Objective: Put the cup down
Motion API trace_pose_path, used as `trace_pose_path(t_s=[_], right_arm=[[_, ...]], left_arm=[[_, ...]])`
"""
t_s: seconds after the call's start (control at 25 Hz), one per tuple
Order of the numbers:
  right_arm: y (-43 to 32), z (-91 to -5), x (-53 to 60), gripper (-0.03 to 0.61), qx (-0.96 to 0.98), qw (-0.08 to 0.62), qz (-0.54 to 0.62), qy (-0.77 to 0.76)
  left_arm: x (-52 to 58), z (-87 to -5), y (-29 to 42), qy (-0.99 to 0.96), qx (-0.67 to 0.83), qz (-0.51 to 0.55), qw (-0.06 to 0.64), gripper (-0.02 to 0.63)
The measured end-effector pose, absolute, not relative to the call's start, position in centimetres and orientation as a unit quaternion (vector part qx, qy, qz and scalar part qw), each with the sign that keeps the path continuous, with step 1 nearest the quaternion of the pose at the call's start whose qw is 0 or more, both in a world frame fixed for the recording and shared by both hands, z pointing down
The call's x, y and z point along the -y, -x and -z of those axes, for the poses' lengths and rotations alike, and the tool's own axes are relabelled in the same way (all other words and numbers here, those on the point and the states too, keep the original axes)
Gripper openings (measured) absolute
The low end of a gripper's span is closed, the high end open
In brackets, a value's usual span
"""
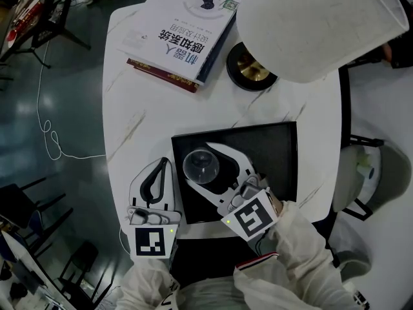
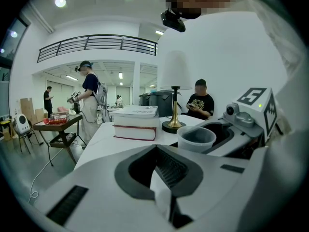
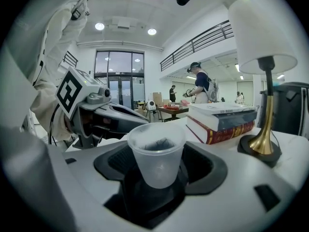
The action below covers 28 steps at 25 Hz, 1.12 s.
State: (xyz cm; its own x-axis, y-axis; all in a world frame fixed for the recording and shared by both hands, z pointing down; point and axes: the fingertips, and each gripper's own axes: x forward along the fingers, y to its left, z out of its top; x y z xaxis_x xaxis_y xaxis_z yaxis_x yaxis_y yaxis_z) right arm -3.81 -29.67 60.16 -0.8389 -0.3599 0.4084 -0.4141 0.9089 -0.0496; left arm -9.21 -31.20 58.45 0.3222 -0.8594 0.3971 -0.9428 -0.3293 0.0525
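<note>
Two thick books (image 1: 184,34) sit stacked at the marble table's (image 1: 139,121) far end, lamp (image 1: 322,24) just beside, black tray (image 1: 274,150) nearer.

The head view looks steeply down from above the worktop (image 1: 139,118), with the left tongs (image 1: 165,164) and right tongs (image 1: 200,162) in its lower half. The left gripper view sits low behind its own tongs and faces out across the worktop, close to the surface. The right gripper view does the same from the other side, with the cup (image 3: 157,153) right in front of the lens. All three views share the cup, the books (image 1: 184,34) and the lamp (image 1: 322,24). Each gripper view also catches the other tongs at its edge.
</note>
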Motion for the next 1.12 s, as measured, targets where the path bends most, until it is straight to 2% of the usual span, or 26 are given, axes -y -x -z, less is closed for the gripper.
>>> trace_pose_path(t_s=[0.32, 0.84, 1.12], right_arm=[[3.8, -60.0, 29.8, 0.345, 0.958, 0.199, -0.068, -0.197], [1.2, -59.7, 29.0, 0.351, 0.949, 0.23, -0.06, -0.206], [-0.8, -58.4, 28.3, 0.351, 0.939, 0.224, -0.061, -0.255]], left_arm=[[31.0, -58.2, 9.3, -0.799, 0.566, -0.148, 0.138, 0.009], [29.8, -57.5, 10.9, -0.795, 0.572, -0.15, 0.133, 0.009], [28.5, -56.0, 11.1, -0.801, 0.568, -0.148, 0.118, 0.009]])
